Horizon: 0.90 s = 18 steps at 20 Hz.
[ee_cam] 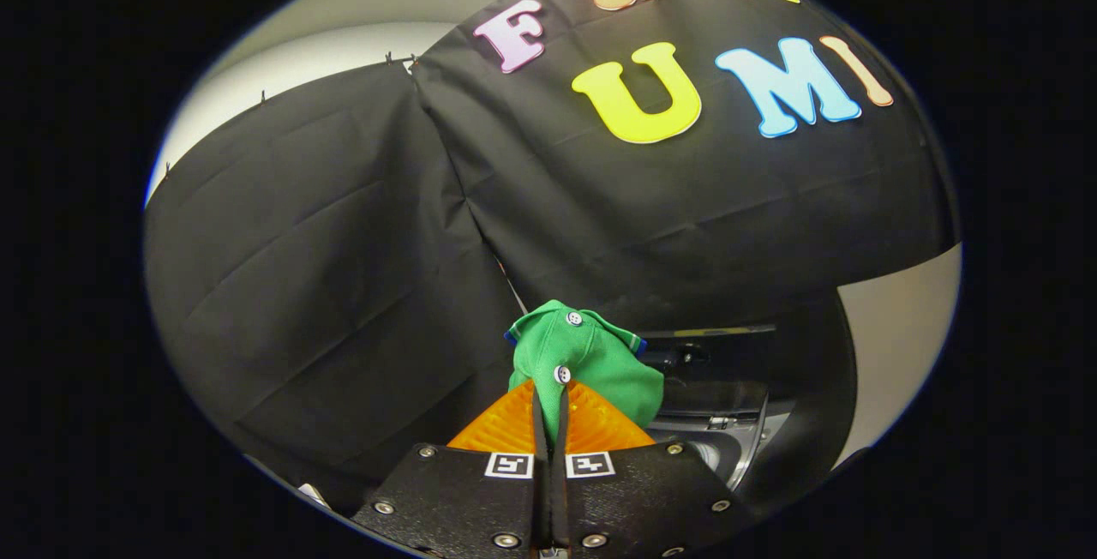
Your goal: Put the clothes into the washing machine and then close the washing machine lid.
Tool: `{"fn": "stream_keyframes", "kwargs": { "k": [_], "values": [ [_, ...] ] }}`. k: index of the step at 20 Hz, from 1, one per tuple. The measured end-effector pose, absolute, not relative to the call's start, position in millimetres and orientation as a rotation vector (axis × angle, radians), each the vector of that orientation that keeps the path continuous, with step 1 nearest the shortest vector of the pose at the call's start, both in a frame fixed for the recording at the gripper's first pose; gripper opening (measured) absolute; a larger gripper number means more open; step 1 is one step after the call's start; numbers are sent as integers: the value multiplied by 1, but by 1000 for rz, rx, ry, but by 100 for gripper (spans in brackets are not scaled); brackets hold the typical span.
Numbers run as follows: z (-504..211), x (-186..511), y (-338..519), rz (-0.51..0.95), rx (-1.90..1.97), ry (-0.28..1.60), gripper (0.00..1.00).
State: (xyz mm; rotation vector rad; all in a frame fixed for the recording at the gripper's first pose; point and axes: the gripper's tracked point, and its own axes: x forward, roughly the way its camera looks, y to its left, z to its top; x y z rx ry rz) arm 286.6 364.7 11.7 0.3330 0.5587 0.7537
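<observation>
A green garment (583, 362) with white buttons and a dark-trimmed collar hangs bunched between my fingers. My gripper (550, 405) is shut on it, both pads pressed against the cloth, and the fabric bulges up and to the right past the fingertips. Just right of the fingers and lower down lies part of the washing machine (728, 435): a dark top panel and a curved pale rim of the drum opening. The garment is lifted above that opening, to its left. The machine's lid cannot be made out.
The booth's black cloth wall (343, 267) stands close ahead and to the left, folded at a corner. A pale wall (900, 327) shows to the right behind the machine.
</observation>
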Motion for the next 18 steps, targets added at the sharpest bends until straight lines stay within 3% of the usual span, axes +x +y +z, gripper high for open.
{"fn": "stream_keyframes", "kwargs": {
  "k": [18],
  "values": [
    [-165, 281, 419, 646, 35, 717, 0]
  ]
}}
